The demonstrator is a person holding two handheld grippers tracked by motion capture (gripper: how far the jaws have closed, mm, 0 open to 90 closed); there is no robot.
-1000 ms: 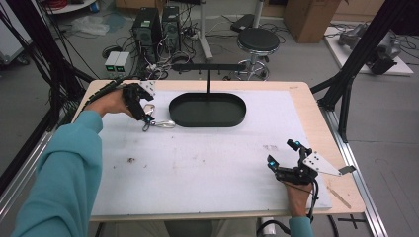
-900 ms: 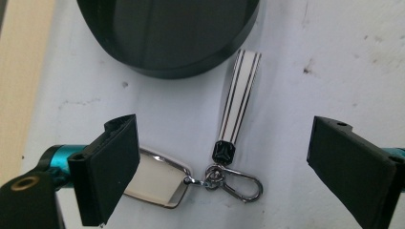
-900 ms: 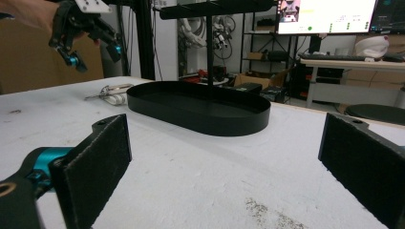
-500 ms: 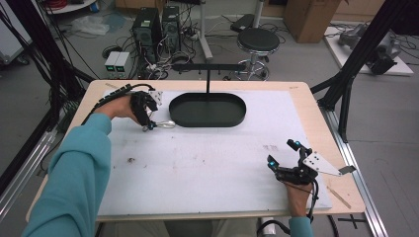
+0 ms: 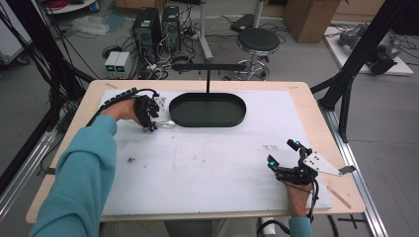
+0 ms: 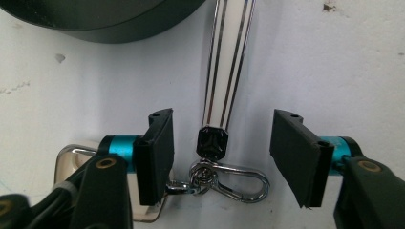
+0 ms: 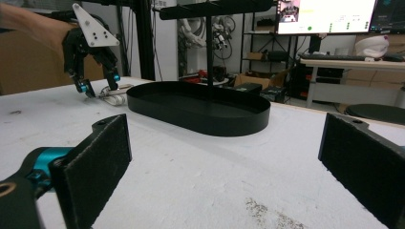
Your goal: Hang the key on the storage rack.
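Note:
A white strap with chrome edges (image 6: 229,71) lies on the white table just left of the black oval tray (image 5: 207,123). It ends in a black faceted bead and a chrome snap hook (image 6: 234,179). In the high view this keychain (image 5: 167,124) lies right at the tips of my left gripper (image 5: 152,126). My left gripper (image 6: 223,121) stands open, pointing down, with one jaw on each side of the strap and bead and not touching them. Near the front right of the table my right gripper (image 5: 283,152) rests open with nothing between its jaws.
A black T-shaped stand (image 5: 207,66) rises from the tray's far side. From the right gripper view, the tray (image 7: 205,125) lies ahead and the left gripper (image 7: 98,85) hangs over the keychain (image 7: 114,98) at far left. Computers, cables and a stool stand beyond the table.
My left gripper has moved a little right and down onto the keychain, so its open jaws now straddle the strap. The right gripper has not moved.

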